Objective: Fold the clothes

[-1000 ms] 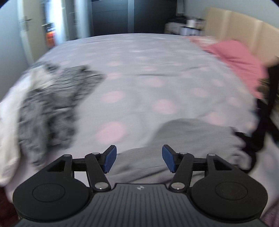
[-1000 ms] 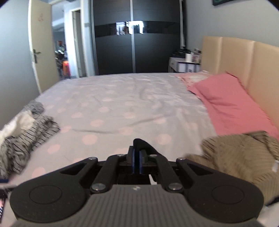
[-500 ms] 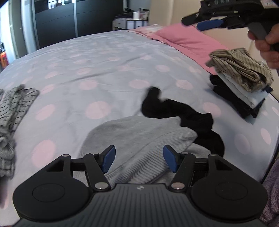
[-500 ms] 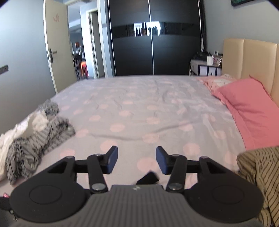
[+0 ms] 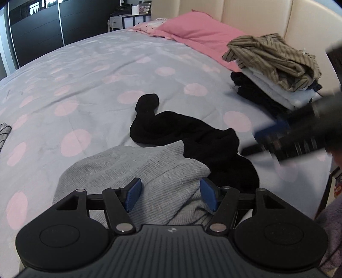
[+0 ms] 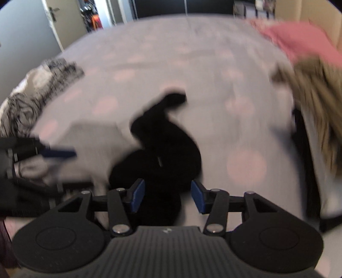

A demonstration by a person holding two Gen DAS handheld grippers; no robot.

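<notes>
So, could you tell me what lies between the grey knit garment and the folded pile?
In the left wrist view, the black garment lies between the grey knit garment and the folded pile.

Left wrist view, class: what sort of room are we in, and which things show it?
Most likely a bedroom: a bed under a pink-dotted cover, a pink pillow against a padded headboard, and a dark wardrobe behind.

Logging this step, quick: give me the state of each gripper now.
Left gripper: open, holding nothing, over the grey garment.
Right gripper: open, holding nothing, over the black garment.
</notes>
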